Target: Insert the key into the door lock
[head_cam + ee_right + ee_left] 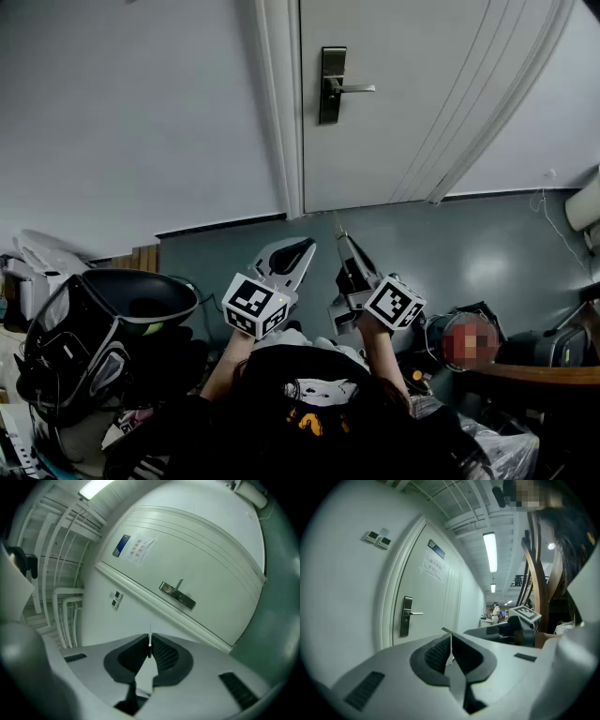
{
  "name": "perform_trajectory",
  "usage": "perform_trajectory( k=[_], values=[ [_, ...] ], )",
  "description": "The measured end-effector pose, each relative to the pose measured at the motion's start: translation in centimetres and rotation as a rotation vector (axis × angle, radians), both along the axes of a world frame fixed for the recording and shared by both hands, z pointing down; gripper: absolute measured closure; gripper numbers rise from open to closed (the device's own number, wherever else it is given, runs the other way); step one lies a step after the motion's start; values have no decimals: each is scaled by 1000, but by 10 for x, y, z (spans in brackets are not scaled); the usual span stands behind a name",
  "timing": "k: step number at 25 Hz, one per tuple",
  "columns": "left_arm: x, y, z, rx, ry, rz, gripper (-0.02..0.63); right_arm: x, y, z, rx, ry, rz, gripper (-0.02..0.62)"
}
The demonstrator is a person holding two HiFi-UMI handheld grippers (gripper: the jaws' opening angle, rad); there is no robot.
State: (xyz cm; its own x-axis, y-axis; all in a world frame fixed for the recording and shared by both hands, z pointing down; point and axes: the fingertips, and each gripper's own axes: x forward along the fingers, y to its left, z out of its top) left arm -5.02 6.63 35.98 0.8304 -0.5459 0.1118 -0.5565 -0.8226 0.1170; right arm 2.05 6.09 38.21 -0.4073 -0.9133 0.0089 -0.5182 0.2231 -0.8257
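The white door (412, 103) stands shut ahead, with a dark metal lock plate (332, 84) and a silver lever handle (356, 88). My right gripper (345, 246) is shut on a thin key (338, 228) whose blade sticks up out of the jaws, well short of the door. In the right gripper view the key (150, 639) stands between the pads, below the lock plate (177, 595). My left gripper (305, 248) hangs just left of the right one, jaws closed with nothing seen between them. The left gripper view shows the lock plate (407, 616) far off and the right gripper (520, 620) alongside.
A black bag (94, 328) sits low at the left, and dark clutter and a wooden edge (534, 375) at the right. A paper notice (432, 566) hangs on the door, two switches (377, 538) on the wall beside it. A person (495, 612) stands far down the corridor.
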Motion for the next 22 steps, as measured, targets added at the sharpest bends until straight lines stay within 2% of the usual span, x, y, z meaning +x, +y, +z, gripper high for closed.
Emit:
perform_trajectory(
  k=[10,15,22],
  values=[
    [-9,-4,2,0,3,13,592,-10,-3,0,-12,-6,7,574],
    [-15,-12,2,-2,6,23,592,-18,-8,4,-22,-41,14,575],
    [-28,-23,5,-12,12,65,592,-37,-15,7,-40,-21,19,574]
  ],
)
